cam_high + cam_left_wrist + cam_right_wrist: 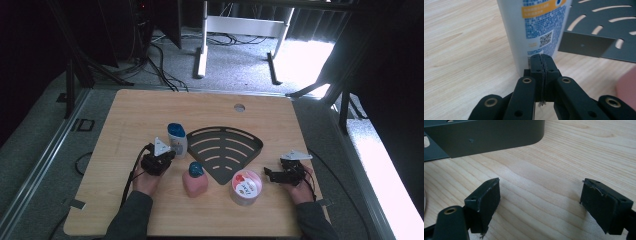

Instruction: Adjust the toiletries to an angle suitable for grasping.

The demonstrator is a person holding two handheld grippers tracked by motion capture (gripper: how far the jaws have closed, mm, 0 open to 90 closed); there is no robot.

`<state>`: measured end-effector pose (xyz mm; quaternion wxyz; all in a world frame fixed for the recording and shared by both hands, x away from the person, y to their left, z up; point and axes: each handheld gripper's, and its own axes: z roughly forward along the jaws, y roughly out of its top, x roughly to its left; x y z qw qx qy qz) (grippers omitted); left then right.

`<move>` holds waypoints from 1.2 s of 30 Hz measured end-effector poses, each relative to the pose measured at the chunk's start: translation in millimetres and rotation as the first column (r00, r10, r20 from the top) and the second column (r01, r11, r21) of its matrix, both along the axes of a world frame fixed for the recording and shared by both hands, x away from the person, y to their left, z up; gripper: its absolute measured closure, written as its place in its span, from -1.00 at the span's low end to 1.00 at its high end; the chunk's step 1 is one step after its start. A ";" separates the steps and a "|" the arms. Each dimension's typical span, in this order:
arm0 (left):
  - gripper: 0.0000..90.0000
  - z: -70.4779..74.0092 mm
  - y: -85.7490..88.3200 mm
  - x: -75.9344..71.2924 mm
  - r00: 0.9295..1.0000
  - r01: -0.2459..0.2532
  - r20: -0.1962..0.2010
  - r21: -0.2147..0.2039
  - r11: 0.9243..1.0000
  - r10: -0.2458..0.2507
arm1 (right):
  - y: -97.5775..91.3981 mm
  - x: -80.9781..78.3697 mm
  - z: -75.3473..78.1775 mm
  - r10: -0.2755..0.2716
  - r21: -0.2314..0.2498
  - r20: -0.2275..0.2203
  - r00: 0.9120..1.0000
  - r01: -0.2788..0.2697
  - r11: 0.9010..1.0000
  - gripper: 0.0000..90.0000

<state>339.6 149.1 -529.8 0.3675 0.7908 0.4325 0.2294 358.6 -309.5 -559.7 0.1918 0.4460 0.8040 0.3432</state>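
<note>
A white bottle with a blue cap [176, 139] stands upright on the wooden table [125, 120], just left of a dark grey fan-shaped rack [225, 150]. My left gripper [170, 156] is shut, nothing between its pads, and its tip sits right at the bottle's base. In the left gripper view the white bottle [536, 30] with its blue and orange label rises just beyond the closed left gripper [542, 61]. My right gripper [269, 174] is open and rests low at the rack's right. The right gripper [540, 202] has bare wood between its pads [487, 200].
A pink bottle with a teal cap [194, 179] stands in front of the rack. A round clear tub with a red and white lid [246, 187] sits between it and my right gripper. A small round hole [239, 107] lies near the table's far edge.
</note>
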 end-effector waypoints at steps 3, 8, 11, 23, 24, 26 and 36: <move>0.97 0.0 0.0 4.8 1.000 -0.008 0.000 0.006 1.000 0.008 | 0.0 0.0 0.0 0.000 0.000 0.000 1.000 0.000 1.000 -0.65; 0.96 -1.1 3.8 13.6 1.000 -0.024 -0.011 0.010 1.000 0.024 | -0.1 0.0 0.1 0.000 -0.001 -0.001 1.000 0.000 1.000 -0.65; 0.98 -1.6 6.9 15.9 0.999 -0.025 -0.025 -0.003 1.000 0.025 | 0.0 0.0 0.1 0.000 -0.001 0.000 1.000 0.000 1.000 -0.65; 0.99 14.7 -7.6 -22.0 0.990 0.132 -0.043 -0.107 0.985 -0.137 | 0.0 0.0 0.0 0.000 0.001 -0.001 1.000 0.000 1.000 -0.65; 0.99 15.9 -7.9 -23.8 0.988 0.143 -0.044 -0.110 0.984 -0.148 | 0.1 -0.1 0.0 0.000 0.000 -0.001 1.000 0.000 1.000 -0.65; 0.99 20.1 -8.8 -29.1 0.985 0.162 -0.041 -0.122 0.979 -0.168 | 0.1 0.0 0.0 0.000 0.001 0.000 1.000 0.000 1.000 -0.65; 0.99 36.4 -11.2 -51.2 0.975 0.215 -0.021 -0.132 0.968 -0.219 | 0.0 0.0 0.0 0.000 0.000 0.000 1.000 0.000 1.000 -0.65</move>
